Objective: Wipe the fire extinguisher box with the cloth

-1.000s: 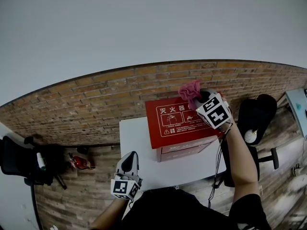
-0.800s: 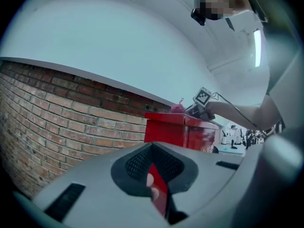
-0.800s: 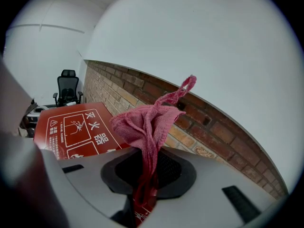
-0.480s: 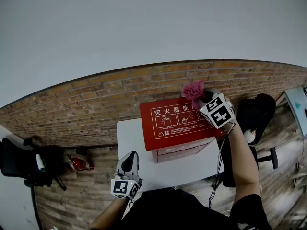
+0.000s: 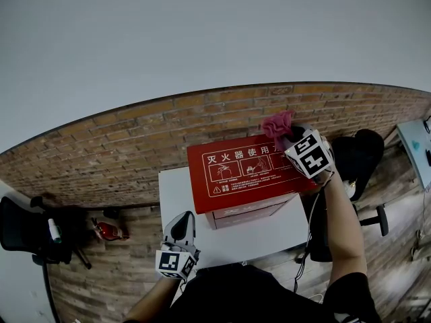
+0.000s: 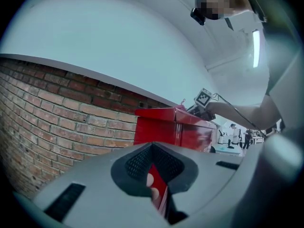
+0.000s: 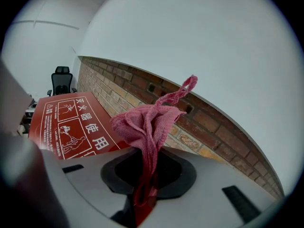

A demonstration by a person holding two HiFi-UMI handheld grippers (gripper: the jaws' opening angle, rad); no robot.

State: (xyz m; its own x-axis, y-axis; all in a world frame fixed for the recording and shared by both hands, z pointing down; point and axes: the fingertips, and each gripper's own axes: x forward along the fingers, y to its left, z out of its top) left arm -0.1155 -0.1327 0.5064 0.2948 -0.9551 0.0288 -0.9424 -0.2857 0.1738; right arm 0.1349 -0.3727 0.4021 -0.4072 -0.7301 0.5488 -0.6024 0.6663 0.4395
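The red fire extinguisher box sits in the middle of the head view on a white table, its printed top facing up and tilted slightly, with the brick wall behind it. At the box's upper right corner is the bunched pink cloth, pinched in the right gripper. In the right gripper view, the jaws are clamped on the cloth's lower part, and its loose folds stand above them, beside the box's printed top at the left of the frame. Whether the cloth is pressing on the box cannot be told. The left gripper is at the lower middle of the head view, off the table's near edge and well apart from the box. Its jaws are drawn together with nothing between them. A black chair stands at the right, and a small red extinguisher lies at the lower left.
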